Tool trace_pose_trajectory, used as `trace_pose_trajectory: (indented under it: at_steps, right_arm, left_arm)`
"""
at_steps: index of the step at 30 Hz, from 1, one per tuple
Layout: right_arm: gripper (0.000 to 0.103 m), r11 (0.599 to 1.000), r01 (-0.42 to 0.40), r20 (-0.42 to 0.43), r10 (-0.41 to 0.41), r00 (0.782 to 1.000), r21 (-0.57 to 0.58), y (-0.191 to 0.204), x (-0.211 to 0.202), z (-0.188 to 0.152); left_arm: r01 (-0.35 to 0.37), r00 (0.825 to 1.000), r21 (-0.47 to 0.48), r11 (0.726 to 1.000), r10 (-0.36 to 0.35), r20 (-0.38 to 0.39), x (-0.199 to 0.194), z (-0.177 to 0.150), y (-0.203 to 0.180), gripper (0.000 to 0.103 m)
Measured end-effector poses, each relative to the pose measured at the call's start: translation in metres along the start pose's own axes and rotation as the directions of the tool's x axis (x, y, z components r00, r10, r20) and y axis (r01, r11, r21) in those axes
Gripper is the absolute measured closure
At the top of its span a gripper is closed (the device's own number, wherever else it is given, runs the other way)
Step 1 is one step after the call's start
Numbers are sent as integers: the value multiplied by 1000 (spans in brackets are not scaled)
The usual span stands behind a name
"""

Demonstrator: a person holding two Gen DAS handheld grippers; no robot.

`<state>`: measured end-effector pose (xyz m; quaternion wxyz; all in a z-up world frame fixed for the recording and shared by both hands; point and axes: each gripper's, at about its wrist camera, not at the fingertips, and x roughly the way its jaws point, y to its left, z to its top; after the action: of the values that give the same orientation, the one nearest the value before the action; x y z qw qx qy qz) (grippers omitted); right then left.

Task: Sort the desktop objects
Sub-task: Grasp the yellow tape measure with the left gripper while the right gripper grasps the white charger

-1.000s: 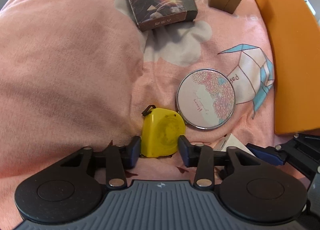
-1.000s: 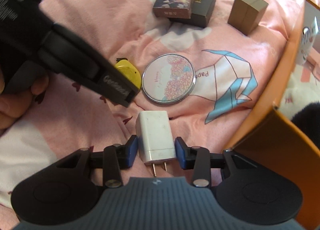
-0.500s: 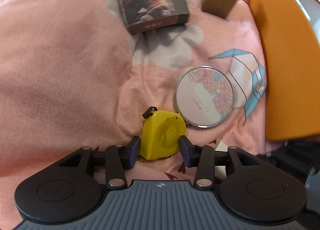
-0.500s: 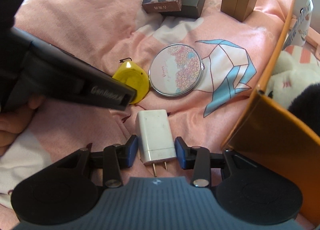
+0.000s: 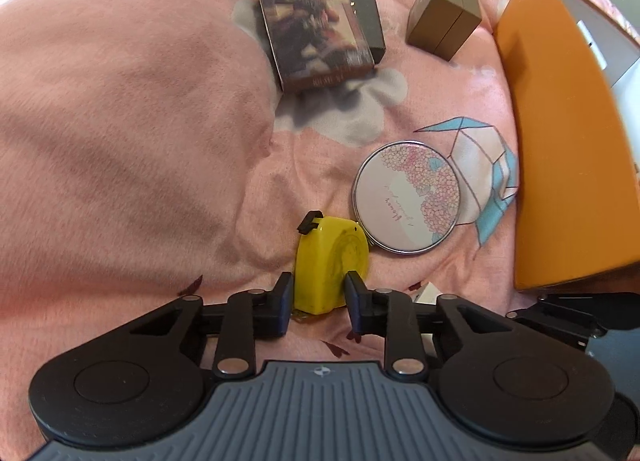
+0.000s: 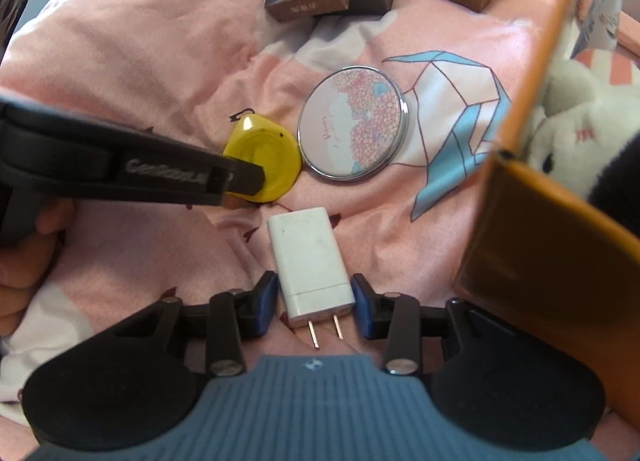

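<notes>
A yellow tape measure [image 5: 330, 257] stands on edge on the pink blanket. My left gripper [image 5: 319, 295] is closing on it, and both pads press its sides. The right wrist view shows the same tape measure [image 6: 272, 157] under a black left finger [image 6: 240, 181]. A white charger [image 6: 308, 253] lies with its prongs toward the camera. My right gripper [image 6: 316, 301] is shut on its lower end. A round floral mirror [image 5: 408, 197] lies flat just right of the tape measure.
An orange box [image 5: 560, 141] stands along the right, with a white plush toy [image 6: 572, 133] inside. At the back lie a picture card box [image 5: 312, 25], a black box [image 5: 364, 13] and a brown box [image 5: 444, 17]. A person's hand [image 6: 24, 261] is at the left.
The left jaws have narrowed onto the tape measure, which now stands more upright. The right gripper has rolled a little, with the charger still between its pads.
</notes>
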<state>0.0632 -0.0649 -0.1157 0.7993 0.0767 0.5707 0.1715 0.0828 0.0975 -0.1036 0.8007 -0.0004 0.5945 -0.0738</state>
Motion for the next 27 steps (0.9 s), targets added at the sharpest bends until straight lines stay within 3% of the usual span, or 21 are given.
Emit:
trace_pose_trajectory:
  at_steps: [13,18,27]
  right_arm:
    - [65,989,-81,18,80,997,127,-20,-11,-5]
    - [64,986,-92,13,91,996,136,-22,-8,-3]
    - [63,987,-86,24,83,996,133,-22,-10,-1]
  left_arm:
    - [64,996,9,998,-64,68,-13,-24,2,79]
    - [133,988,-13,991,-131,82,-7,-20,4,79]
    - [129,989,-5,992,-128,70,-1,-23,0,81]
